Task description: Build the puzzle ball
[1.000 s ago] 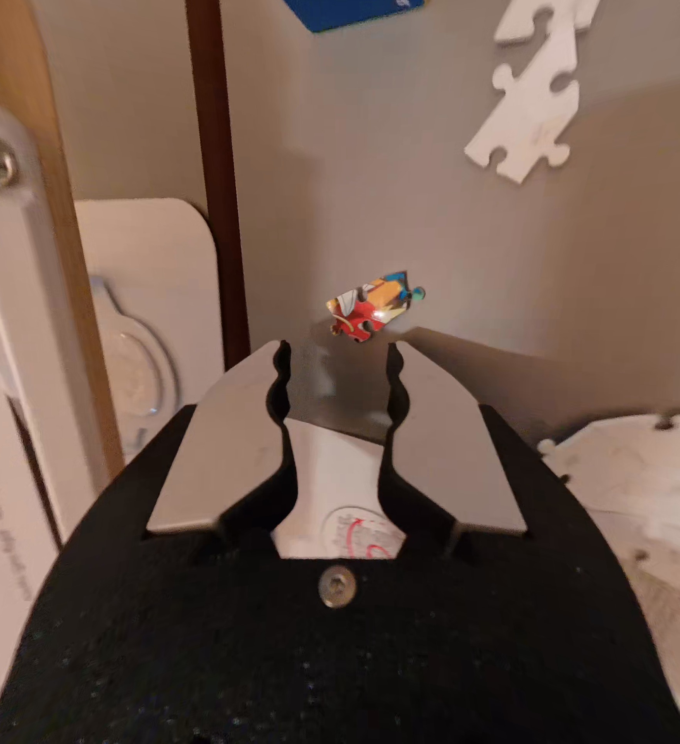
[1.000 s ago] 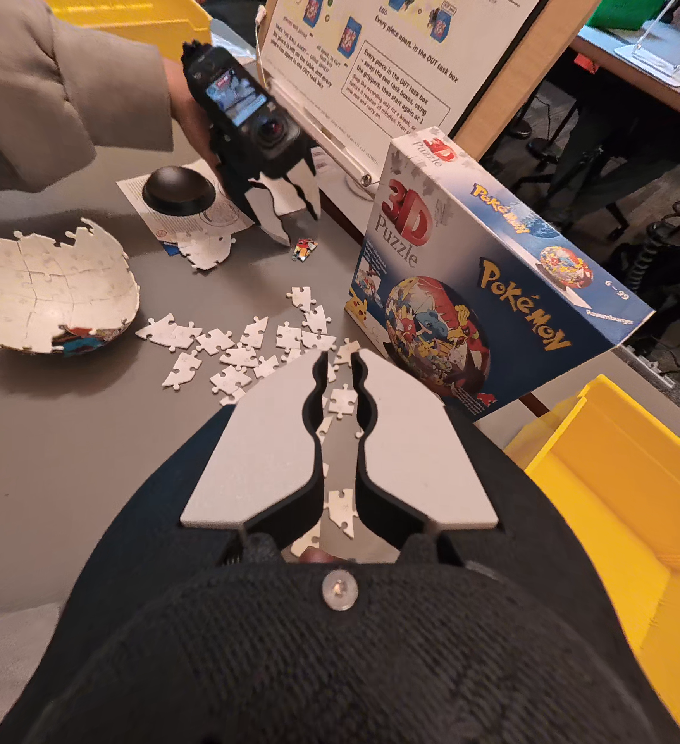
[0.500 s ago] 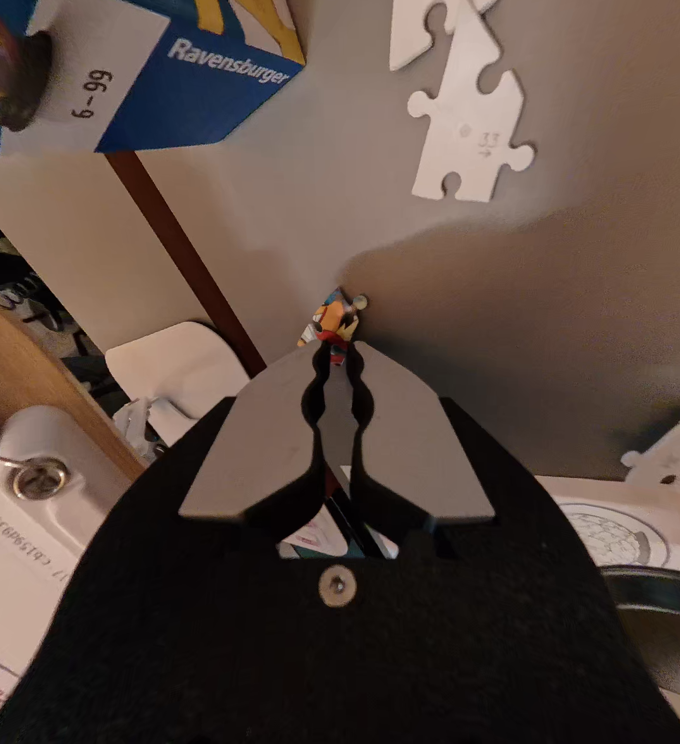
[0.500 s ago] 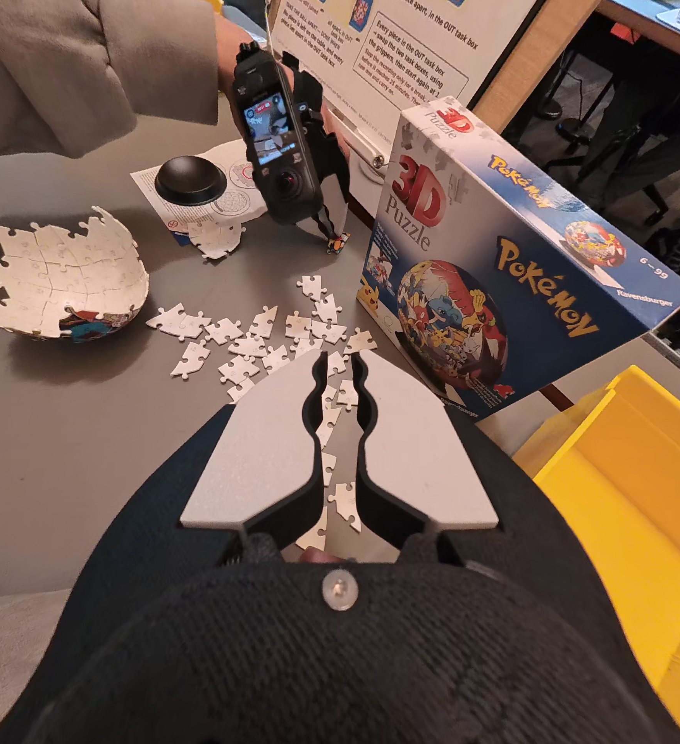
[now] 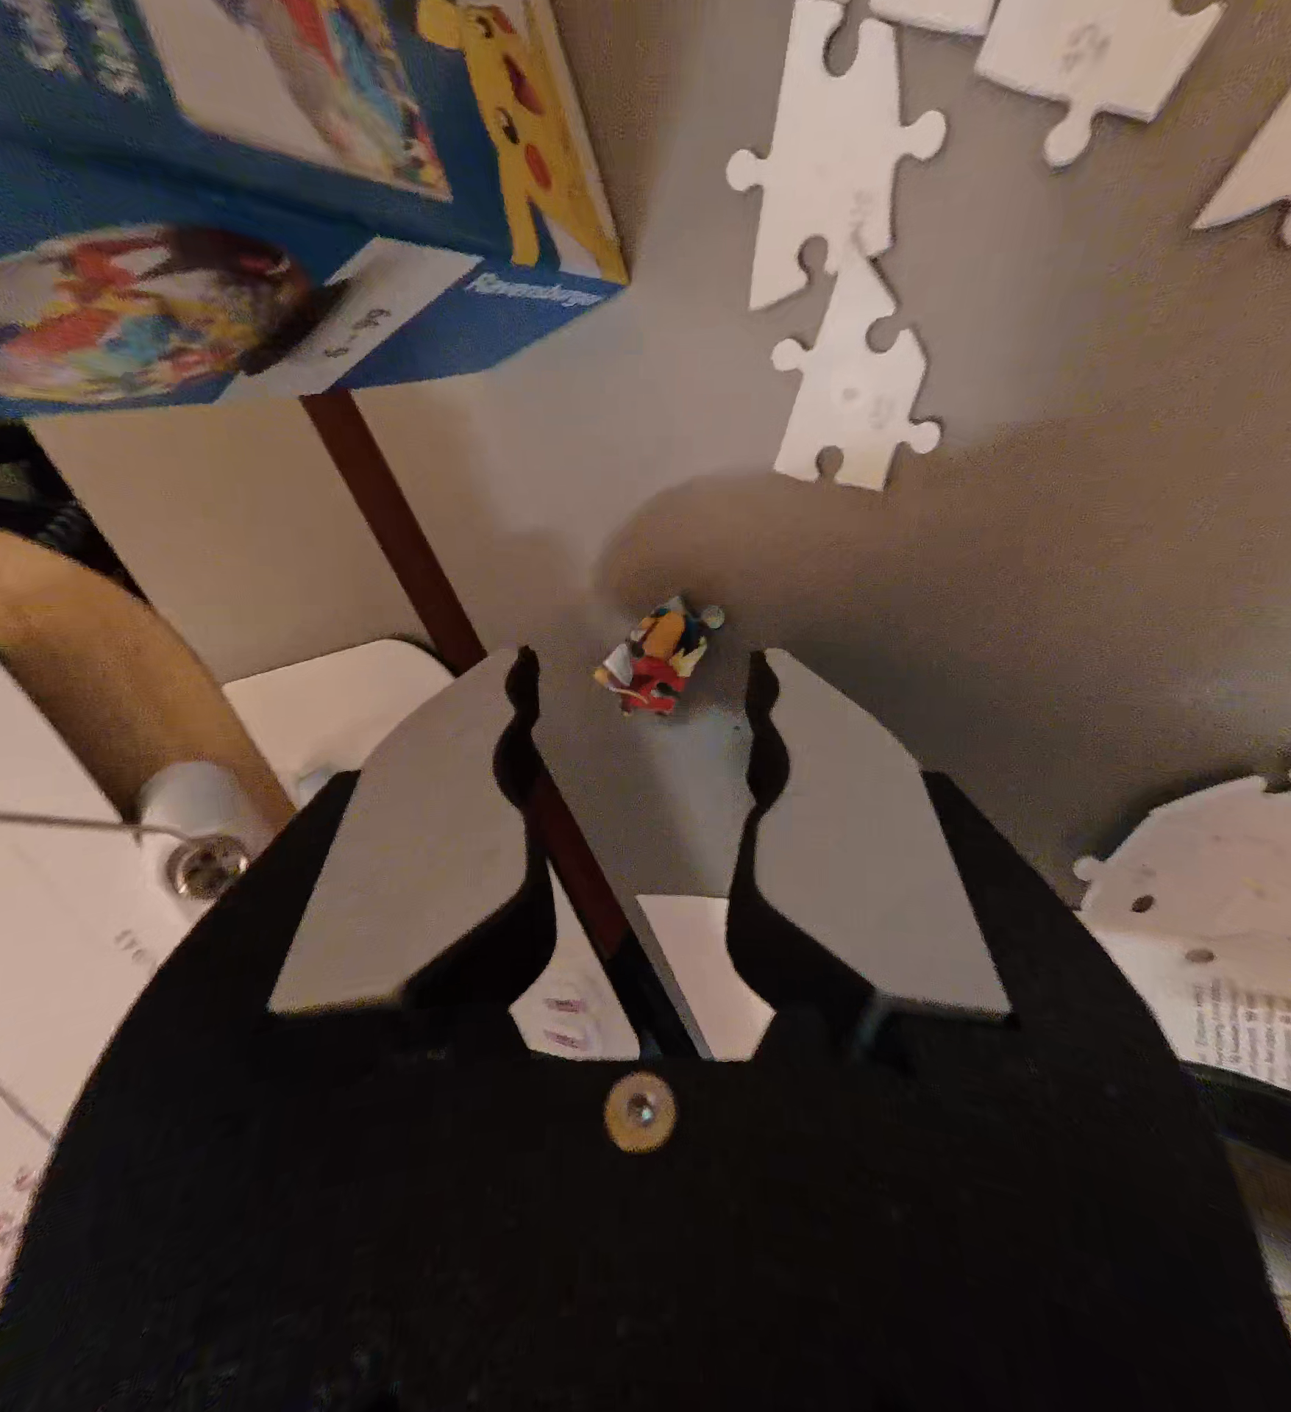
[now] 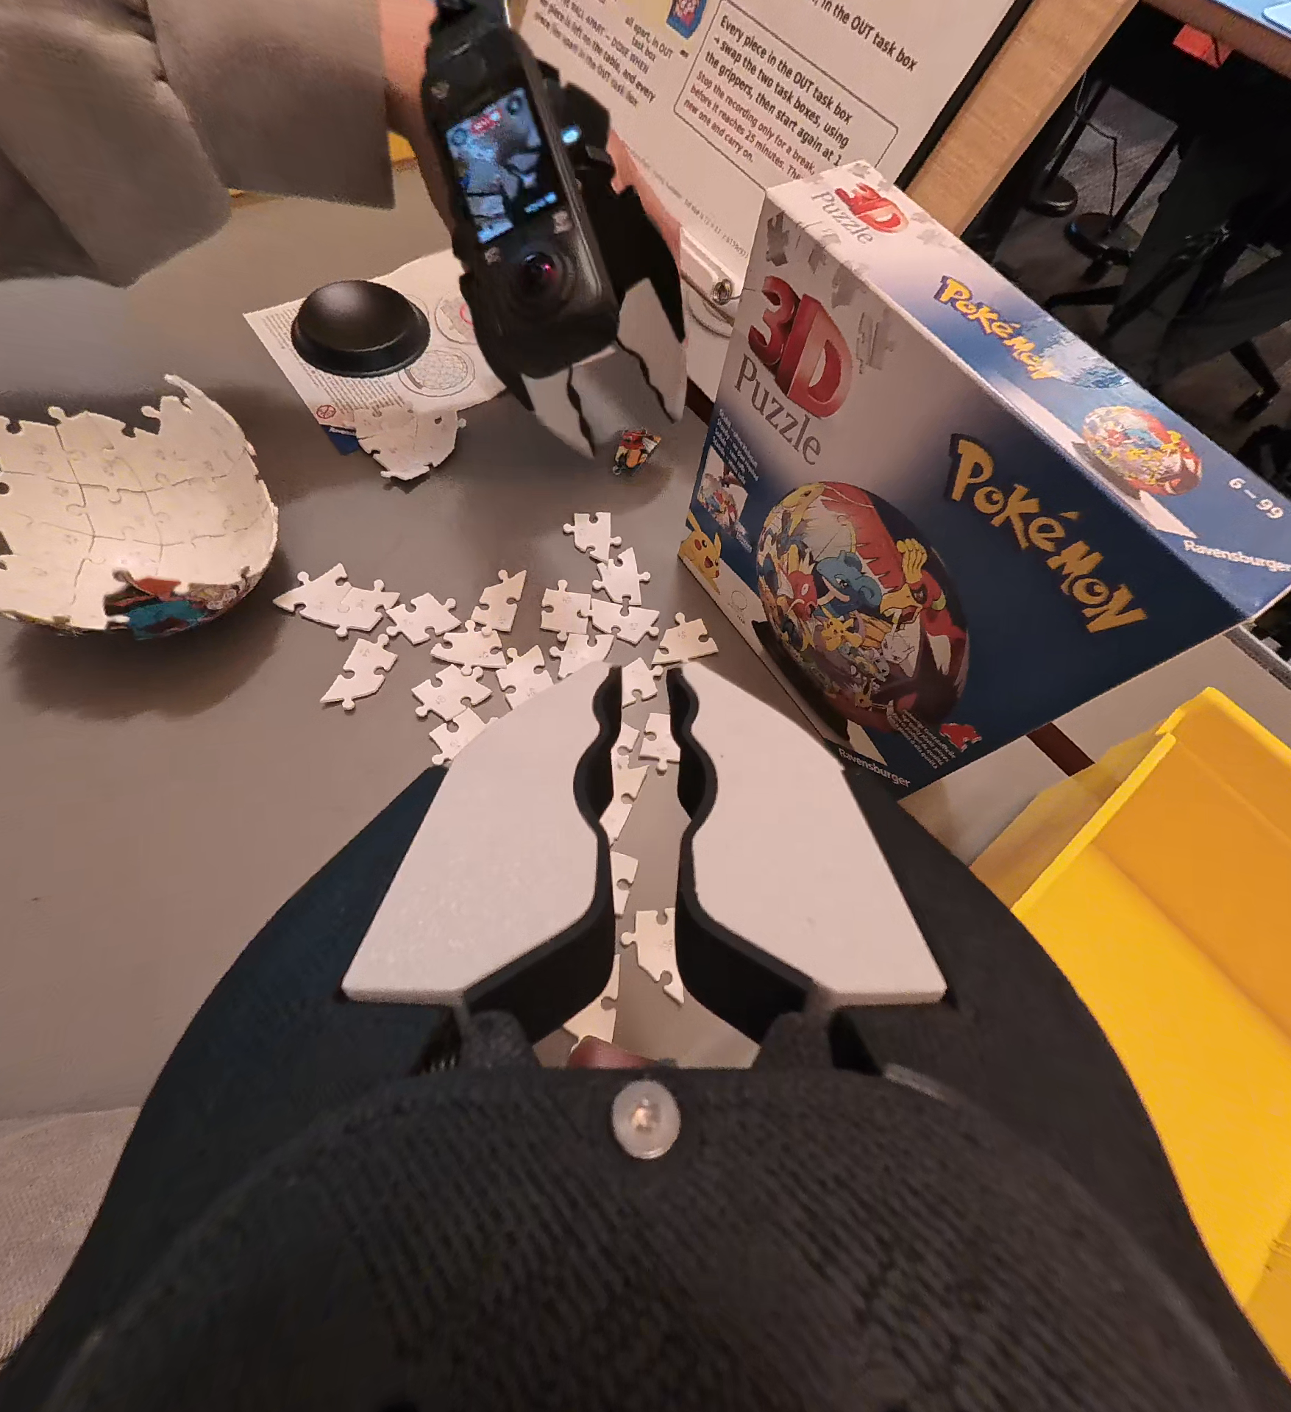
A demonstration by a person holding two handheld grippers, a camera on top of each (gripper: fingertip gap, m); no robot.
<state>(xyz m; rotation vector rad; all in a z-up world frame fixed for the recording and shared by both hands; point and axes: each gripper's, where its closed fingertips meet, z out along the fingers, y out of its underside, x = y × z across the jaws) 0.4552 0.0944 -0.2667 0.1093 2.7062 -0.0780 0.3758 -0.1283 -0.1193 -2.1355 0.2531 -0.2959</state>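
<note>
Left hand-held gripper: released, jaws spread wide, tips low over the grey surface; grasping nothing.
Right hand-held gripper: nearly clenched, only a narrow slit between the jaws; nothing held, poised above the loose pieces.
Coloured piece: printed side up, lying on the surface just ahead of the left jaws and between their tips; clear of both fingers.
Half-built shell: resting on the surface well apart from the coloured piece, open side up, white inner face showing.
Loose white pieces: scattered face down between the shell and the puzzle box.
Likely step: pick-up of the coloured piece.
Risk, slip: small flat piece lying flush; closing jaws likely to push it along or flip it instead of gripping.
Risk, surface edge: dark seam and drop close beside the piece; a nudge that way could lose it.
Risk, crowding: box near; a wide swing could knock it.
</note>
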